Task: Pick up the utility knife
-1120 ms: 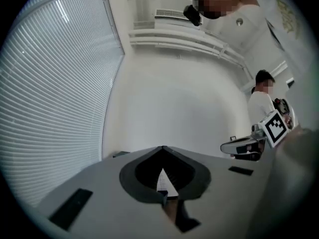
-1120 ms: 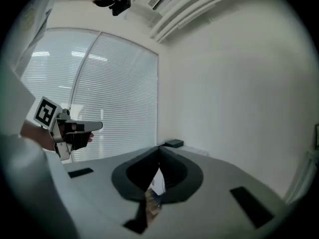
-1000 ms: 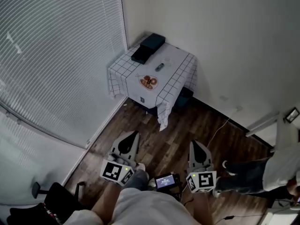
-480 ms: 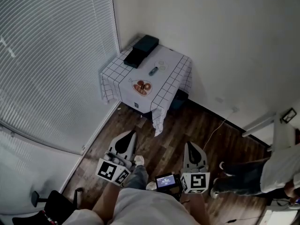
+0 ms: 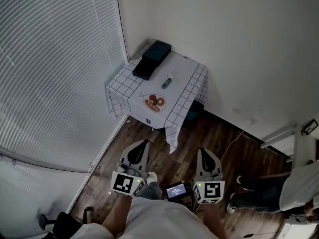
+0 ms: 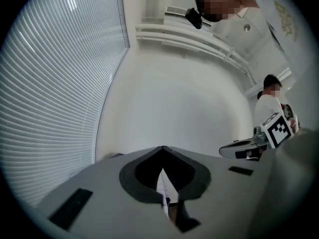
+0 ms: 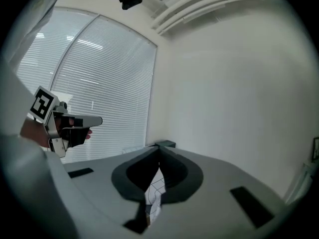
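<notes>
The utility knife, small and dark, lies on a corner table with a white checked cloth, far ahead of both grippers. My left gripper hangs over the wooden floor, shut and empty, pointing level toward the table. My right gripper is beside it, its jaws also meeting at the tip with nothing between them. In the left gripper view the left gripper faces the bare wall, and the right gripper shows at its side. In the right gripper view the cloth shows through the right gripper.
On the table are two black boxes, a plate of food and a small round thing. A dark bag sits under the table. Window blinds fill the left. A person stands at right. A cable lies on the floor.
Both grippers have moved forward over the floor toward the table, still shut. The table now sits a little nearer in the head view.
</notes>
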{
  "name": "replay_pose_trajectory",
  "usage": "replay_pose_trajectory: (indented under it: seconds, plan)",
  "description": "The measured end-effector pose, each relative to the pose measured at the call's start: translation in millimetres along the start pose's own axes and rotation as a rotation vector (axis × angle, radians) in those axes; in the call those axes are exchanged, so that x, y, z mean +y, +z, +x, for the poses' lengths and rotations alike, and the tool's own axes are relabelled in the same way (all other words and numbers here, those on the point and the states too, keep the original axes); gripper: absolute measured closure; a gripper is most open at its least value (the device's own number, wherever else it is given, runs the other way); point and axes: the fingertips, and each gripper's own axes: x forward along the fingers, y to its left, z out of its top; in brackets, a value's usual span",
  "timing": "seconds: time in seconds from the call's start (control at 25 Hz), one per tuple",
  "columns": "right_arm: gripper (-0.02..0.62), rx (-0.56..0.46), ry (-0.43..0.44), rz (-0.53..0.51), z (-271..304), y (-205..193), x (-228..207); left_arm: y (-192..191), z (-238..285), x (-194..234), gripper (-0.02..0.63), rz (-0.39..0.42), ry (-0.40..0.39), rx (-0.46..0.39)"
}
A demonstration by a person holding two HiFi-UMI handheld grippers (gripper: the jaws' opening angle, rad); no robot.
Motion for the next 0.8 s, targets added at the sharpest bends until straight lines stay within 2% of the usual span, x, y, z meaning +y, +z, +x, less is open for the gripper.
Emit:
replay_pose_trajectory:
  seconds: [0.24,0.44,0.8]
  plan:
    - [0.589,0.005,0.002,0.004,42.3,2.4,8.6,1.0,21.7,37.3,0.600,0.004,0.001,0.006]
    - [0.589,0.031,-0.021,0.004,60.2,-5.5,11.0,-7.7,34.4,54.2,0.600,-0.033,-0.013,0.013]
    - [0.589,0.025,-0.072,0.046,83.3,-4.0,-2.2,-10.7,65.7,74.2,0.600,0.009,-0.020,0.019]
